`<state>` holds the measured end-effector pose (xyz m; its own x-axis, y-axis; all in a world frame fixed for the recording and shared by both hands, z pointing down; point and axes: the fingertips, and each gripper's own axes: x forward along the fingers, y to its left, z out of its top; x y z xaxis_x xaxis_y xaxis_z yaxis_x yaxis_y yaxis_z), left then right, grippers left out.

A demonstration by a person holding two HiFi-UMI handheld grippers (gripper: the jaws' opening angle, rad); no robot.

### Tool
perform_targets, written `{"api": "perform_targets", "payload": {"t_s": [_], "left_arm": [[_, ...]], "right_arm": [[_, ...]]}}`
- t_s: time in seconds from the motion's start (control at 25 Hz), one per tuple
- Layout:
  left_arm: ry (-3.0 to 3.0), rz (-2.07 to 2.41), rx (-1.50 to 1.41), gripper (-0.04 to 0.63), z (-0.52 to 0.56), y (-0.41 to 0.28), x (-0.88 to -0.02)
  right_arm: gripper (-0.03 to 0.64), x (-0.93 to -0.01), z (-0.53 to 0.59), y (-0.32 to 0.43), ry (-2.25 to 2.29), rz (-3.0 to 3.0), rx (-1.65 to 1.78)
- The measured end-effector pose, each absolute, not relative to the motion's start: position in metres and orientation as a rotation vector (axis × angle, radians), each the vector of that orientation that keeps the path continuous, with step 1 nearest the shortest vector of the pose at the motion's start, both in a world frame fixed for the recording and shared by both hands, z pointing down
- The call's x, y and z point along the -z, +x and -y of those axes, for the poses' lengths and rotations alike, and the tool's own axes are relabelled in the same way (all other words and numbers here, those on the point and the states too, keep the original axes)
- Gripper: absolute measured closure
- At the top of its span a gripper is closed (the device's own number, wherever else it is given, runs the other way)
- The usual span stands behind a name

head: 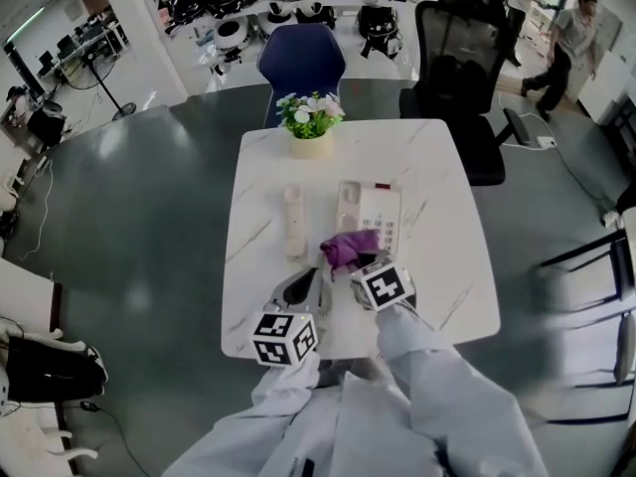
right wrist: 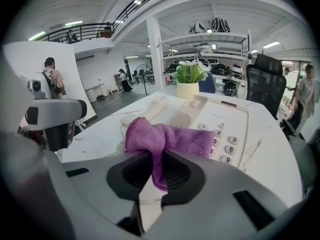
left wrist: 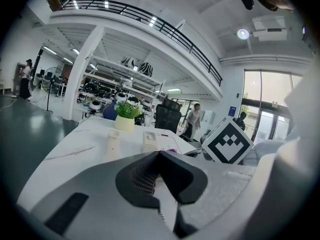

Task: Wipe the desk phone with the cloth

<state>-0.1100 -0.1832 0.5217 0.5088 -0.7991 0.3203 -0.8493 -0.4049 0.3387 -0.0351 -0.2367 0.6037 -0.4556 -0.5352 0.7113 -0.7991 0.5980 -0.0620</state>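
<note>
A beige desk phone (head: 373, 211) lies on the white marble table (head: 447, 286), its handset (head: 292, 221) resting off the base to its left. A purple cloth (head: 348, 248) is bunched at the phone's near-left corner, and my right gripper (head: 352, 265) is shut on it. In the right gripper view the cloth (right wrist: 165, 139) drapes over the keypad edge of the phone (right wrist: 222, 115), with the handset (right wrist: 150, 108) beyond; the right gripper (right wrist: 156, 171) pinches its lower fold. My left gripper (head: 316, 278) hovers just left of the cloth, shut and empty (left wrist: 160, 179).
A potted plant (head: 310, 125) stands at the table's far edge. A blue chair (head: 301, 58) and a black office chair (head: 462, 78) sit behind the table. Bare tabletop lies right of the phone. People walk in the far background.
</note>
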Motion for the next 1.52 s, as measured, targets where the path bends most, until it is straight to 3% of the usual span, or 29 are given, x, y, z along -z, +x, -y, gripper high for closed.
{"api": "perform_targets", "payload": {"t_s": [0.44,0.76,1.52], "left_arm": [[2.305,1.362,-0.152,0.597,0.18,-0.114,-0.523],[2.329,1.375,-0.148,0.597,0.18,-0.113,-0.509],[2.409,1.463,-0.059,0.597,0.171,-0.11,-0.45]], "right_arm": [[0.58,-0.612,0.222,-0.038,1.018,2.179,-0.555],[0.58,-0.611,0.2,-0.04,0.939,2.252,-0.828],[0.58,-0.488,0.185,0.008,0.926,2.805,-1.077]]}}
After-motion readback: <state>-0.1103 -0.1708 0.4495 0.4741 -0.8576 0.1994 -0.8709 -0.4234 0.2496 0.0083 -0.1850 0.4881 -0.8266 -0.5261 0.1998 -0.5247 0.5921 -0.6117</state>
